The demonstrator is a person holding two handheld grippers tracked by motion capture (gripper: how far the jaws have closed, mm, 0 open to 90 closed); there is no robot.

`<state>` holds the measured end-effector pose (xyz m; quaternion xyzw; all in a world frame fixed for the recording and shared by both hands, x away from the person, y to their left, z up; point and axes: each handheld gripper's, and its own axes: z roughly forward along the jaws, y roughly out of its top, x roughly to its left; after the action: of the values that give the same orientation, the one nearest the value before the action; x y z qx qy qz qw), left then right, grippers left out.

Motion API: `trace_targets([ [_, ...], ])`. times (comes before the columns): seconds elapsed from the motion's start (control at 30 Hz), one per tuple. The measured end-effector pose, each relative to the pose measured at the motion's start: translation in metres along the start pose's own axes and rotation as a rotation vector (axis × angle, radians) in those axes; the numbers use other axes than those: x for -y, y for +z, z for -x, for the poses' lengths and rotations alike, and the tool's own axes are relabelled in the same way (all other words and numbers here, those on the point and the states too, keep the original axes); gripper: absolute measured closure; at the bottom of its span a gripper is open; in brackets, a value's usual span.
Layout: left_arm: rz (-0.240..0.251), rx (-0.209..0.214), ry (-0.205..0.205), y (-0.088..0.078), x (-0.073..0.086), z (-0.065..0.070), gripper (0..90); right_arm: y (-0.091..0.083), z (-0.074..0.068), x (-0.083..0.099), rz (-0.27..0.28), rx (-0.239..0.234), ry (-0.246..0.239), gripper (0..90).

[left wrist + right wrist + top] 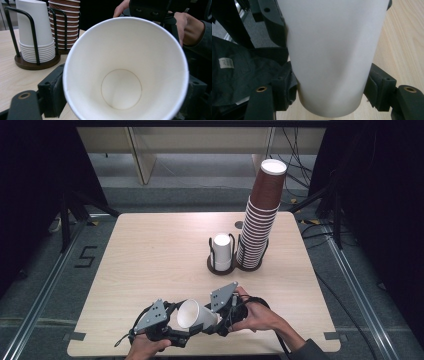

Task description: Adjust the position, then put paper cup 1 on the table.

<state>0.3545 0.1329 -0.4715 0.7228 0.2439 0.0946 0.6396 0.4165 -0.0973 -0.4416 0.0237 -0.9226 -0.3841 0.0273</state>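
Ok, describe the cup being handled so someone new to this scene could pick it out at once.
Start at the wooden table and go to its near edge, where the left gripper and right gripper meet. Between them lies a single white paper cup, tipped on its side, mouth toward the left gripper. Unlike the white stack and brown stack, it stands in no rack.

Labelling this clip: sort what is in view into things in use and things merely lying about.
In use: white paper cup, right gripper clamped near its base, left gripper at its rim, white cup stack in its holder.

Lying about: brown cup stack, cables on the floor.
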Motion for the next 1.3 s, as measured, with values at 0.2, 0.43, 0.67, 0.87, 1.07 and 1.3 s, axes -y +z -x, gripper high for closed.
trace_targets([
  [0.2,0.009,0.014,0.032,-0.001,-0.002,0.002,22.0,0.002,0.000,0.002,0.003,-0.005,0.041,32.5],
  [0.43,0.007,-0.046,0.039,-0.007,-0.005,-0.003,23.4,0.001,0.004,0.010,-0.039,0.037,0.096,16.5],
  [0.67,-0.094,-0.179,0.059,-0.011,-0.005,-0.012,23.6,-0.018,0.007,0.022,-0.043,0.145,0.146,18.7],
  [0.87,-0.166,-0.286,0.089,-0.012,-0.004,-0.018,23.8,-0.026,0.006,0.035,-0.041,0.219,0.186,19.6],
  [1.07,-0.194,-0.331,0.076,-0.014,-0.004,-0.021,23.8,-0.034,0.000,0.042,-0.034,0.252,0.219,19.6],
  [1.3,-0.218,-0.393,0.077,-0.017,-0.003,-0.025,23.7,-0.044,-0.004,0.056,-0.036,0.322,0.289,18.8],
])
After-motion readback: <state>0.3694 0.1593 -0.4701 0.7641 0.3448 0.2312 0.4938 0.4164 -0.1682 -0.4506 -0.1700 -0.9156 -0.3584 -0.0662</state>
